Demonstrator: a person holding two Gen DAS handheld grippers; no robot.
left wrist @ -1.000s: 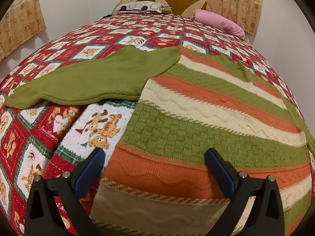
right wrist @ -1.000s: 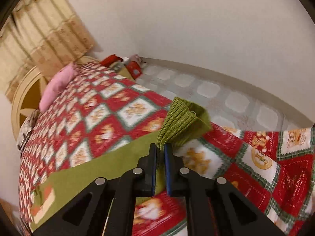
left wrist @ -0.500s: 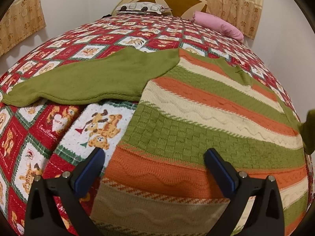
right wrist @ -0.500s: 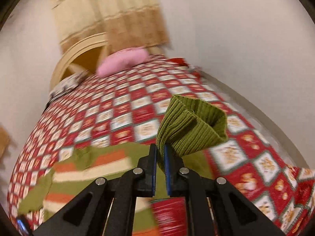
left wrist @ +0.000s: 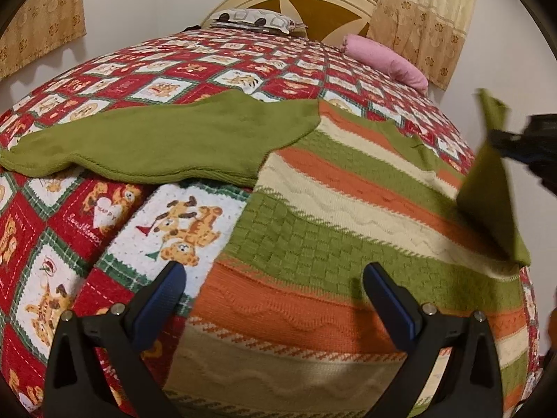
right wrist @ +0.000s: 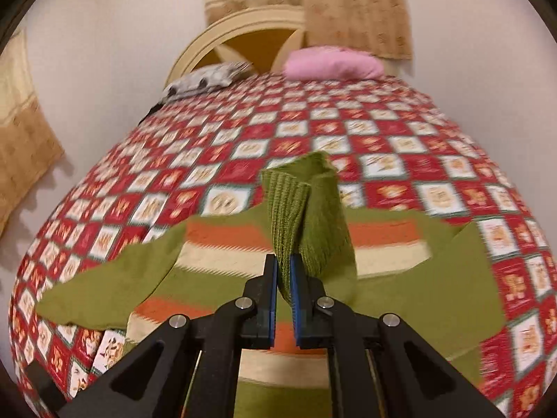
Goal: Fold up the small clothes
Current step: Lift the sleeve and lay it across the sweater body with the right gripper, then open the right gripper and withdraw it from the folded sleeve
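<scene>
A small knitted sweater [left wrist: 348,230] with green, orange and cream stripes lies flat on the bed. Its plain green left sleeve [left wrist: 149,142] stretches out to the left. My left gripper [left wrist: 275,278] hovers open over the sweater's lower hem, holding nothing. My right gripper [right wrist: 282,268] is shut on the ribbed cuff of the other green sleeve [right wrist: 303,209], lifted above the sweater's body [right wrist: 226,254]. In the left wrist view that raised sleeve [left wrist: 494,181] hangs at the right edge under the right gripper [left wrist: 501,137].
The bed wears a red, white and green quilt [left wrist: 104,216] with bear pictures. A pink pillow [right wrist: 330,64] and a patterned pillow [right wrist: 205,82] lie by the round headboard [left wrist: 306,3]. Curtains [right wrist: 306,3] hang behind. White walls flank the bed.
My right gripper has swung with the green cuff from the bed's right side to over the sweater's body, pulling the sleeve inward. The left gripper stays open and has hardly moved.
</scene>
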